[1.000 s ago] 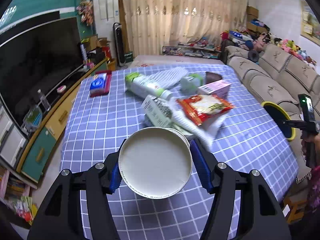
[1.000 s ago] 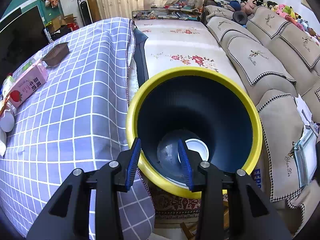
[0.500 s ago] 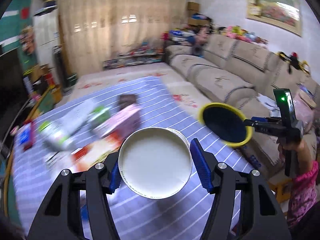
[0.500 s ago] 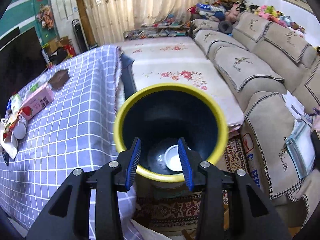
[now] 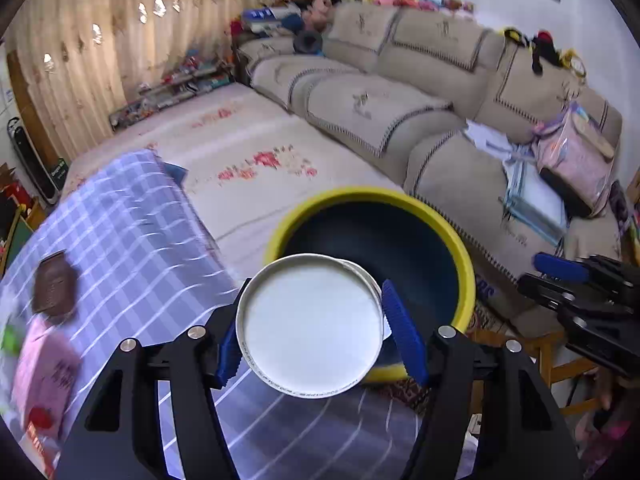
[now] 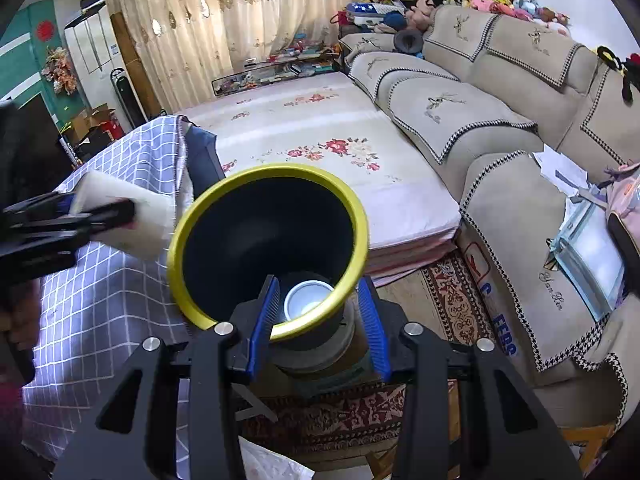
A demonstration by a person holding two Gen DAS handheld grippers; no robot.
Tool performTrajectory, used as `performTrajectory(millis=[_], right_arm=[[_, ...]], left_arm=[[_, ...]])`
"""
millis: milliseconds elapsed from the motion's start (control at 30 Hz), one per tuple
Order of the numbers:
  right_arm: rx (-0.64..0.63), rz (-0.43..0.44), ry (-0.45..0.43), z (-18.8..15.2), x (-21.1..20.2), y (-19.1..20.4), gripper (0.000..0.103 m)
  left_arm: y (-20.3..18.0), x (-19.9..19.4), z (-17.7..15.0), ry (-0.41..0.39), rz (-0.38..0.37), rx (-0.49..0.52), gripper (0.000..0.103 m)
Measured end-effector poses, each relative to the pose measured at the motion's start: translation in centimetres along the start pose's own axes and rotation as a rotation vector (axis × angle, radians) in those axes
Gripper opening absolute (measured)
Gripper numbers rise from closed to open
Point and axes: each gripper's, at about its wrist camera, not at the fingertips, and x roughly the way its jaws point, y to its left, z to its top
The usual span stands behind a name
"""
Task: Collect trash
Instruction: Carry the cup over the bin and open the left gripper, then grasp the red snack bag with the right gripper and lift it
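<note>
My left gripper (image 5: 318, 330) is shut on a white paper cup (image 5: 310, 324), its round base facing the camera. It holds the cup just in front of the mouth of a dark bin with a yellow rim (image 5: 466, 256). In the right wrist view the same cup (image 6: 124, 218) shows at the left, beside the bin's rim (image 6: 360, 216). My right gripper (image 6: 318, 310) stands open around the bin's near rim, apart from it. A white cup (image 6: 306, 300) lies inside the bin.
A table with a blue checked cloth (image 5: 132, 240) lies to the left with a pink carton (image 5: 44, 372) and a brown packet (image 5: 54, 288). A beige sofa (image 5: 460, 120) runs along the right. A patterned rug (image 6: 448, 300) and a flowered mat (image 6: 320, 140) cover the floor.
My left gripper has swung right with the cup, away from the table's trash and up to the bin's mouth. My right gripper's jaws have opened wider and drawn back from the bin's rim.
</note>
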Motion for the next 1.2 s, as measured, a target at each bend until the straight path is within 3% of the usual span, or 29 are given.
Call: performTrajectory(millis=[233, 367, 467, 633, 833, 967, 1100, 1200], right_arm=[[0.017, 0.002, 0.011, 0.2, 0.7, -0.6, 0.040], [0.016, 0.008, 0.012, 0.3, 0.7, -0.3, 0.042], [0.009, 0.012, 0.011, 0.4, 0.6, 0.1, 0.042], [-0.002, 0.024, 0.008, 0.3, 0.5, 1.1, 0.044], [-0.040, 0.067, 0.015, 0.2, 1.0, 3.9, 0.044], [-0.089, 0.130, 0.015, 0.7, 1.3, 7.3, 0.045], [-0.158, 0.194, 0.014, 1.2, 1.5, 11.8, 0.045], [-0.213, 0.247, 0.014, 1.3, 1.6, 15.7, 0.046]], left_arm=[[-0.8, 6.3, 1.1, 0.065, 0.007, 0.003, 0.065], [-0.1, 7.2, 1.1, 0.065, 0.014, -0.012, 0.082], [0.5, 6.2, 0.8, 0.052, 0.006, -0.034, 0.085], [1.9, -0.3, -0.8, -0.042, 0.030, -0.067, 0.087], [5.6, -10.7, -5.4, -0.182, 0.096, -0.176, 0.092], [9.0, -17.3, -9.8, -0.258, 0.189, -0.266, 0.096], [12.7, -23.5, -15.0, -0.315, 0.366, -0.362, 0.097], [14.7, -26.9, -17.9, -0.335, 0.458, -0.414, 0.098]])
